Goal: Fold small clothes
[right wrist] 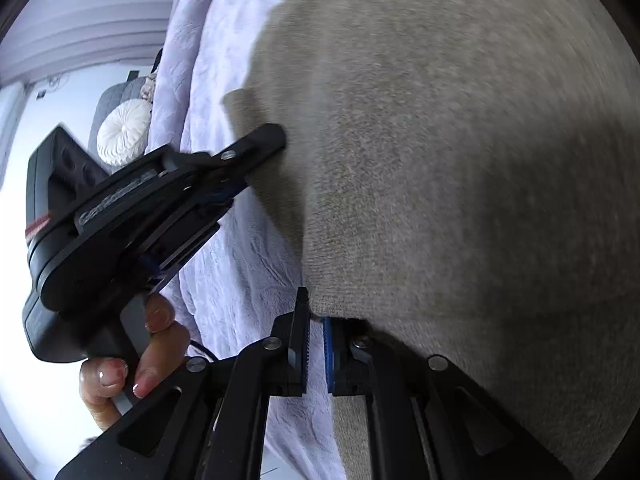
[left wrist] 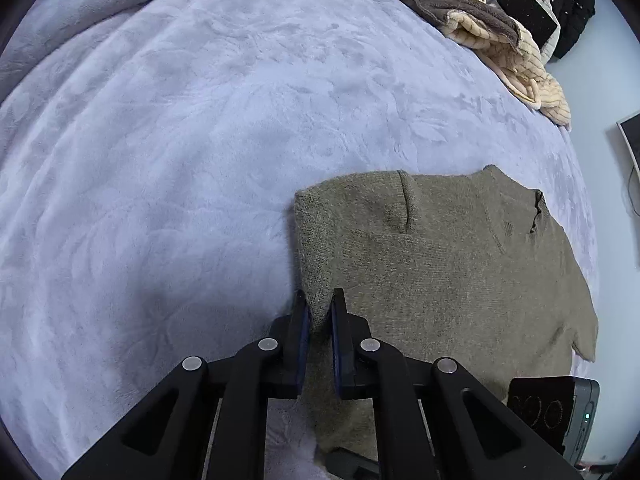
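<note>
An olive knit sweater [left wrist: 440, 260] lies flat on a lavender bedspread [left wrist: 180, 160]. In the left wrist view my left gripper [left wrist: 319, 300] is shut on the sweater's left edge, with a ridge of knit pinched between the blue pads. The right wrist view shows the sweater [right wrist: 440, 160] very close and partly blurred. There my right gripper [right wrist: 318, 312] is shut on the sweater's edge where it meets the bedspread [right wrist: 240, 260], and the knit covers its right fingertip. A hand [right wrist: 152, 340] holds the left gripper [right wrist: 276, 136], whose tip rests on the same edge farther along.
A heap of cream and brown clothes [left wrist: 500, 40] lies at the bed's far right corner, with a black garment [left wrist: 572, 12] behind it. The bed's edge runs close to the right of the sweater. A white round cushion [right wrist: 124, 132] sits beyond the bed.
</note>
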Demonstrator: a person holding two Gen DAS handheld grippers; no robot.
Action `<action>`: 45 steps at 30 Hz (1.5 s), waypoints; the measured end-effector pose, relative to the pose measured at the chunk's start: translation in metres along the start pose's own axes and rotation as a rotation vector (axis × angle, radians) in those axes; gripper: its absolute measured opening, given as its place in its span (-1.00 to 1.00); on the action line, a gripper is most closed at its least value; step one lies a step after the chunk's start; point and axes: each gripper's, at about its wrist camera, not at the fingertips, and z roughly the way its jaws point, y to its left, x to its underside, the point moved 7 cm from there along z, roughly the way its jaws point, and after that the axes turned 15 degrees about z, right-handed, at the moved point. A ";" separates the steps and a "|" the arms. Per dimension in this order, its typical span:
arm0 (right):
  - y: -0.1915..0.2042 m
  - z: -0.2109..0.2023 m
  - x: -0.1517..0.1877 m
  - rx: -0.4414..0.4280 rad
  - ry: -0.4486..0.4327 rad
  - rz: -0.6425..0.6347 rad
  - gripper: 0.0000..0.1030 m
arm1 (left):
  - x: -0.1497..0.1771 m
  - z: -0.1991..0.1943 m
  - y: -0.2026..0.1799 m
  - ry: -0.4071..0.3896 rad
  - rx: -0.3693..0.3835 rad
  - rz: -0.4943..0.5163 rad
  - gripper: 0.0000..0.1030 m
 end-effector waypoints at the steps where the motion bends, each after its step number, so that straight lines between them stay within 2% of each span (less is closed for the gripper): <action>1: 0.000 -0.004 0.004 0.024 0.021 -0.021 -0.75 | 0.001 -0.006 0.001 -0.005 -0.033 0.008 -0.81; 2: 0.001 -0.011 0.010 0.050 0.040 -0.062 -0.55 | 0.003 -0.013 0.003 -0.008 -0.071 0.013 -0.81; 3: 0.000 -0.025 0.015 0.069 0.045 -0.104 -0.44 | 0.004 -0.019 0.004 -0.010 -0.100 0.015 -0.81; 4: -0.001 -0.037 0.017 0.078 0.038 -0.123 -0.19 | 0.008 -0.026 0.004 -0.011 -0.124 0.017 -0.81; 5: -0.004 -0.058 0.017 0.087 0.010 -0.141 -0.03 | 0.011 -0.031 0.003 -0.011 -0.128 0.020 -0.81; 8: -0.029 -0.131 -0.003 0.140 -0.179 -0.110 -0.02 | 0.023 -0.040 -0.013 -0.022 -0.096 0.019 -0.81; 11: -0.063 -0.201 -0.044 0.158 -0.376 0.032 -0.02 | 0.038 -0.028 -0.034 0.009 -0.090 0.033 -0.81; 14: -0.095 -0.241 -0.085 0.103 -0.470 0.213 -0.02 | 0.052 -0.006 -0.046 0.065 -0.137 0.029 -0.81; 15: -0.101 -0.249 -0.094 0.086 -0.486 0.250 -0.02 | 0.054 -0.004 -0.047 0.057 -0.149 0.026 -0.81; 16: -0.102 -0.255 -0.104 0.068 -0.495 0.278 -0.19 | 0.055 -0.005 -0.047 0.043 -0.163 0.027 -0.81; 17: -0.099 -0.263 -0.112 0.051 -0.508 0.274 -0.87 | 0.055 -0.005 -0.048 0.039 -0.171 0.032 -0.81; 19: -0.093 -0.269 -0.118 0.108 -0.535 0.218 -0.86 | 0.056 -0.004 -0.048 0.040 -0.176 0.041 -0.81; 21: -0.108 -0.268 -0.121 0.207 -0.526 0.204 -0.86 | 0.056 -0.002 -0.048 0.045 -0.182 0.042 -0.81; 24: -0.128 -0.291 -0.120 0.170 -0.517 0.267 -0.88 | 0.054 -0.005 -0.049 0.059 -0.203 0.039 -0.81; 27: -0.131 -0.300 -0.109 0.188 -0.528 0.292 -0.81 | 0.055 -0.010 -0.054 0.077 -0.227 0.041 -0.81; 31: -0.137 -0.311 -0.092 0.224 -0.476 0.226 -0.78 | 0.059 -0.025 -0.065 0.081 -0.241 0.054 -0.81; 33: -0.154 -0.329 -0.066 0.249 -0.463 0.192 -0.73 | 0.063 -0.033 -0.075 0.079 -0.241 0.064 -0.81; 36: -0.163 -0.337 -0.046 0.254 -0.447 0.186 -0.47 | 0.069 -0.042 -0.091 0.082 -0.239 0.082 -0.81; 38: -0.165 -0.338 -0.036 0.242 -0.438 0.199 -0.17 | 0.074 -0.046 -0.104 0.084 -0.230 0.096 -0.81; 40: -0.169 -0.340 -0.026 0.236 -0.431 0.206 -0.14 | 0.079 -0.049 -0.116 0.086 -0.217 0.106 -0.81; 41: -0.169 -0.339 -0.022 0.236 -0.426 0.207 -0.14 | 0.082 -0.051 -0.122 0.087 -0.217 0.111 -0.48; 42: -0.171 -0.340 -0.018 0.238 -0.423 0.206 -0.14 | 0.086 -0.053 -0.125 0.092 -0.220 0.117 0.55; 43: -0.170 -0.341 -0.015 0.238 -0.420 0.204 -0.12 | 0.088 -0.056 -0.127 0.102 -0.238 0.121 1.00; 45: -0.172 -0.341 -0.008 0.236 -0.416 0.201 0.07 | 0.089 -0.061 -0.137 0.090 -0.274 0.148 0.96</action>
